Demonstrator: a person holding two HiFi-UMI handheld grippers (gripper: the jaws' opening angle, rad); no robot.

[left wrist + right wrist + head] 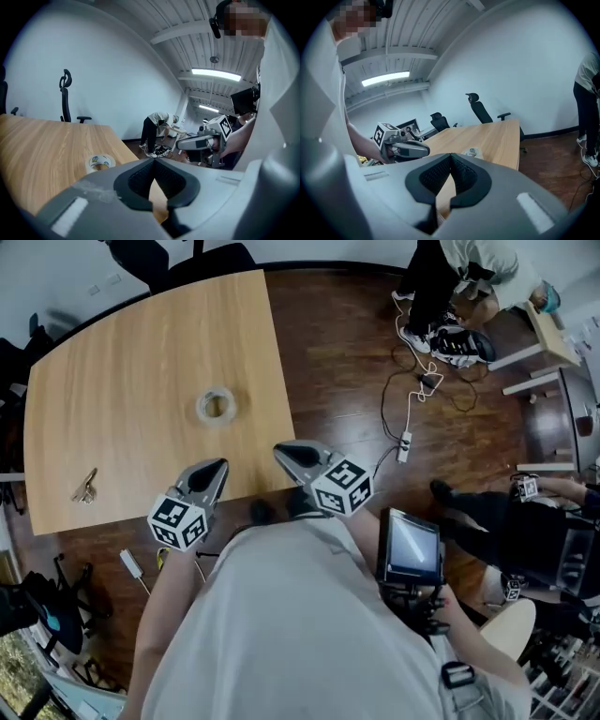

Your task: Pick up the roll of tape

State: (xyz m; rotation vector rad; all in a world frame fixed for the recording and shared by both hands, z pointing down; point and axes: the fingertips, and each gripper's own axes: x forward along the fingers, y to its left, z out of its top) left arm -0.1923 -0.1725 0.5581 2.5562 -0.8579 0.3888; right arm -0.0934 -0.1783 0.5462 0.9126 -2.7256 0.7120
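Observation:
A roll of clear tape [216,407] lies flat on the wooden table [112,371], right of its middle. Both grippers hover over the table's near edge, short of the roll, and nothing is between their jaws. My left gripper [219,466] is shut and sits below the roll. My right gripper [280,453] is shut too, below and to the right of it. In the left gripper view the tape roll [100,162] lies ahead and left of the closed jaws [153,160]. In the right gripper view the tape roll [472,151] shows just past the closed jaws [450,155].
A bunch of keys [85,487] lies near the table's left front corner. On the dark wood floor to the right are cables and a power strip [405,441]. A person [469,277] bends over at the back right. Office chairs [480,110] stand behind the table.

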